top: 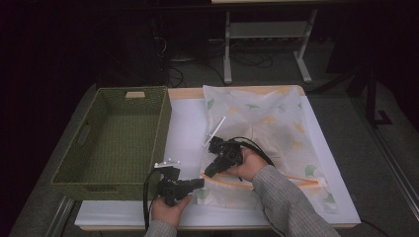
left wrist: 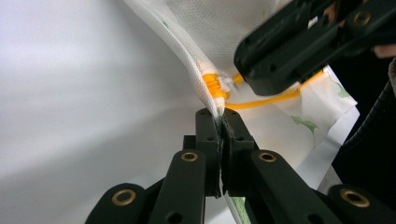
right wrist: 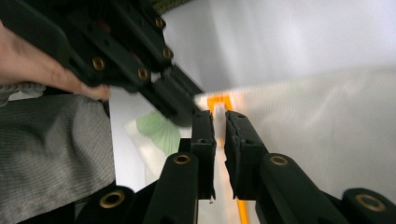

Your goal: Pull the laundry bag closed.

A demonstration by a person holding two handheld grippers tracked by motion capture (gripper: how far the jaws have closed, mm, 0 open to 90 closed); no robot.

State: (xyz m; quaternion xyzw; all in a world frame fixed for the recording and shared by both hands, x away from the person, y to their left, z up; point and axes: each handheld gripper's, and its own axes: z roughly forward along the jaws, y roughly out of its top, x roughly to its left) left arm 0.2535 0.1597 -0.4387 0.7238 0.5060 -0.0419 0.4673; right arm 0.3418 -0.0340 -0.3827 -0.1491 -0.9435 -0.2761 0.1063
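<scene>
surface: white table [top: 188,128] | on it: green basket [top: 116,143]; mesh bag [top: 269,123]

High view overhead, tool views close, sharing orange zipper [left wrist: 215,87]

Basket [top: 116,140] left of mesh bag [top: 269,126]

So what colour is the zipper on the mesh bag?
Orange, on the zipper of the mesh bag; clearest in the left gripper view.
</scene>
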